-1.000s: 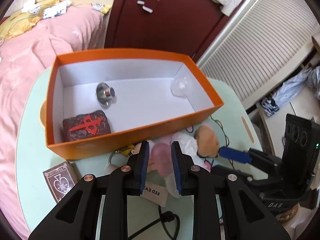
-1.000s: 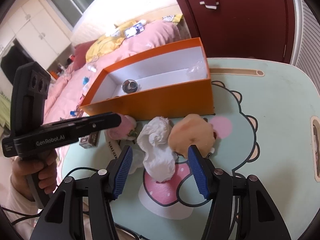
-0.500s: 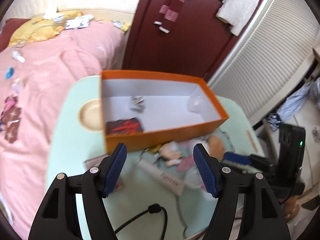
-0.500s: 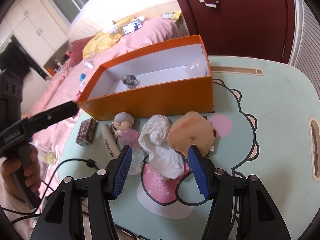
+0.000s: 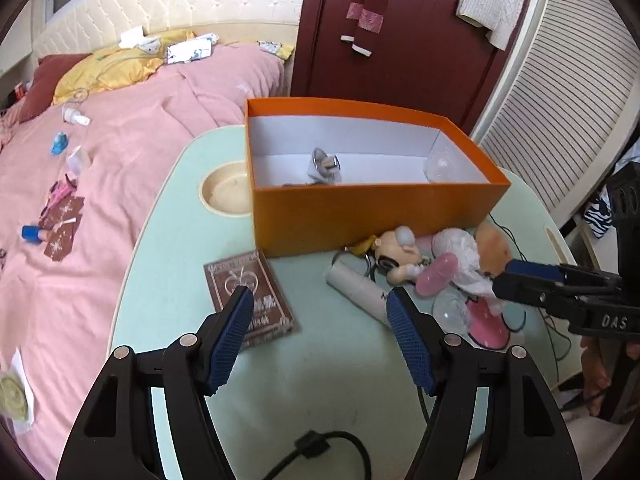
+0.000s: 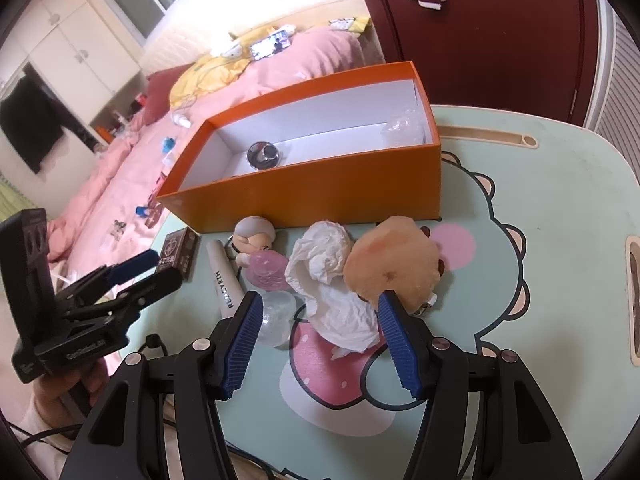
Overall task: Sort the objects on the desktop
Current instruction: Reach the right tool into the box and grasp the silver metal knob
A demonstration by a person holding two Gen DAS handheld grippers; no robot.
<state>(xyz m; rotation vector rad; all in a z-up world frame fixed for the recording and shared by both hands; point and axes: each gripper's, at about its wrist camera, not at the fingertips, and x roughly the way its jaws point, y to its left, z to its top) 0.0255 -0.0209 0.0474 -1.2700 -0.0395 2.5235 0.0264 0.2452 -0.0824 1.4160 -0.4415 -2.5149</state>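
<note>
**Two open claws above a cluttered little table**

Nearest to me, the right gripper (image 6: 320, 336) hangs with its blue pads spread wide and nothing between them, low over the mint-green table (image 6: 560, 208). Just ahead of it lies a crumpled white tissue (image 6: 332, 276), and the right-hand pad sits close against a tan plush toy (image 6: 394, 264). Next to the tissue are a pink disc-shaped piece (image 6: 266, 270), a clear plastic blob (image 6: 276, 320) and a white tube (image 6: 226, 276) with lettering on it.

The left gripper (image 5: 320, 332) is spread wide too, empty, raised above the table's near side. A brown card box (image 5: 250, 296) lies flat just past its left pad. A black cable (image 5: 320, 450) loops on the table under it.

A little further on, a small doll figure (image 5: 398, 256) lies beside the tube, close to the front wall of the orange box (image 5: 372, 216). Inside that box a shiny metal object (image 5: 324, 166) rests on the white floor, with a clear plastic wrapper (image 5: 440, 164) in the far right corner. Left of the box is a round recess (image 5: 226, 194) in the tabletop.

Beyond it all stretches a pink bed (image 5: 120, 128) scattered with small things.
</note>
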